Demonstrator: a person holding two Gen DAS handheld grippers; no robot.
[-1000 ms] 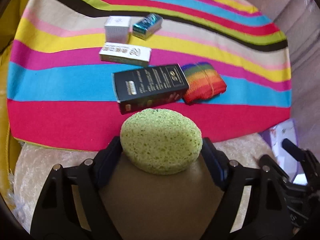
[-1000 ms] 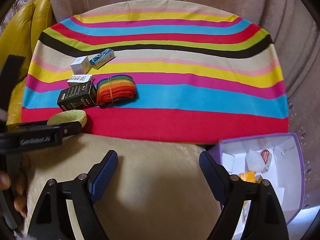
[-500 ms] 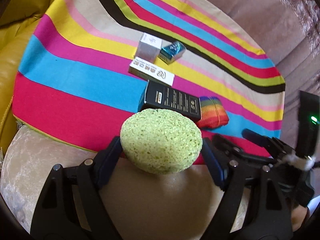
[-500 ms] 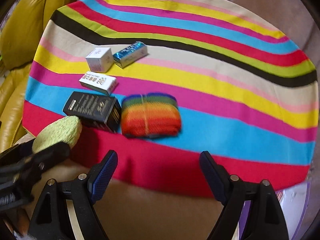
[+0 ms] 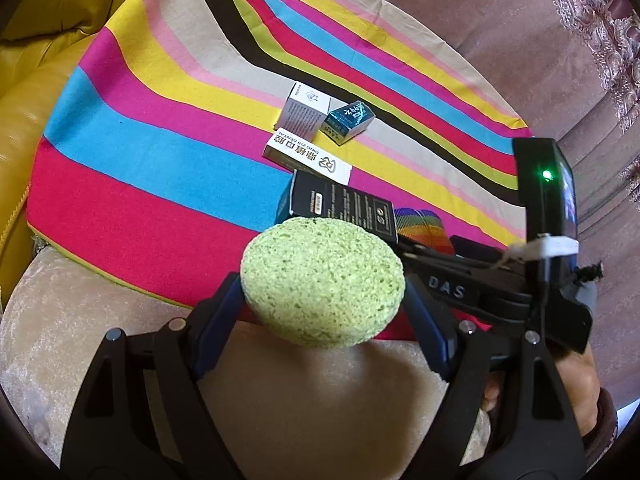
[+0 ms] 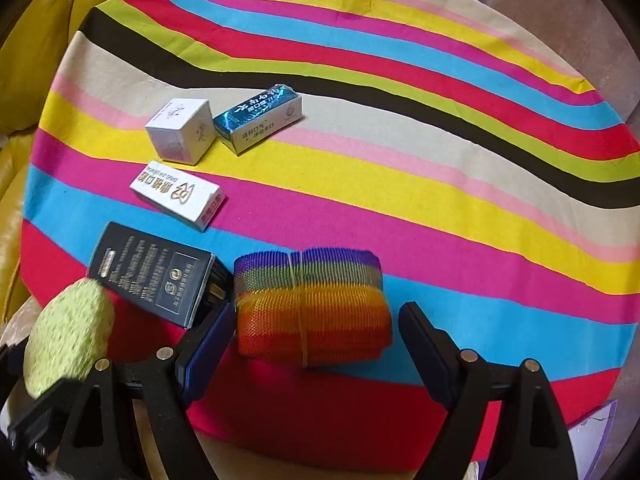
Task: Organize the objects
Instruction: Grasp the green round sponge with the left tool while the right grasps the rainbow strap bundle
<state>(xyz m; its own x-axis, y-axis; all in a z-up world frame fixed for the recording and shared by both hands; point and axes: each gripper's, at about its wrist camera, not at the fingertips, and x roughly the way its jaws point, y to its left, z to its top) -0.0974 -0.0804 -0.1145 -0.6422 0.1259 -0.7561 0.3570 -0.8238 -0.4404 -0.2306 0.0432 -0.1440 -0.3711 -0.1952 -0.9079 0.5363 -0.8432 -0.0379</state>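
Observation:
My left gripper (image 5: 322, 304) is shut on a round green sponge (image 5: 322, 280) and holds it over the near edge of the striped cloth (image 5: 132, 160); the sponge also shows in the right wrist view (image 6: 66, 336). My right gripper (image 6: 316, 344) is open, its fingers on either side of a rainbow-striped bundle (image 6: 312, 304), close above it. On the cloth lie a black box (image 6: 154, 274), a white flat box (image 6: 176, 194), a white cube box (image 6: 180, 130) and a teal box (image 6: 258, 118).
The cloth covers a beige cushion (image 5: 60, 340). A yellow leather seat (image 5: 36, 60) lies to the left. A purple box corner (image 6: 596, 436) shows at the lower right. The right gripper's body (image 5: 500, 288) crosses the left wrist view.
My right gripper has moved forward and left over the cloth to the rainbow bundle. My left gripper has turned left, still holding the sponge.

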